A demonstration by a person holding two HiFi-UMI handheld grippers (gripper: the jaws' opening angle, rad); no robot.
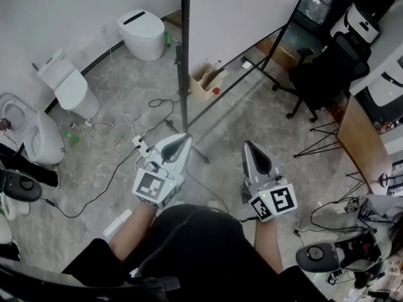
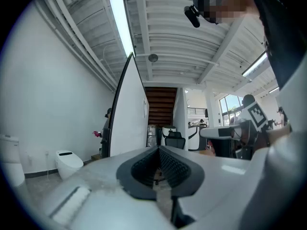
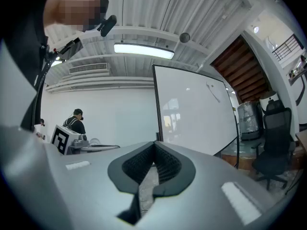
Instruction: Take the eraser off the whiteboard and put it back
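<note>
Left gripper (image 1: 184, 138): jaws together, nothing between them, pointing toward the post (image 1: 184, 55) of the whiteboard (image 1: 245, 11).
Right gripper (image 1: 248, 146): jaws together too, empty.
Eraser: we could not find it surely in any view.
Progress: we judged nothing done; taking and returning both remained.
Room: floor ahead was open; a power strip (image 1: 140, 145), toilets (image 1: 141, 33) at left and a chair (image 1: 321, 74) at right bordered it.

A toilet (image 1: 141, 33) stands left of the whiteboard (image 1: 239, 17), with another toilet (image 1: 69, 87) farther left. A box (image 1: 206, 80) sits at the whiteboard's foot. An office chair (image 1: 327, 74) stands to its right. Cables (image 1: 119, 168) lie on the floor before it.
</note>
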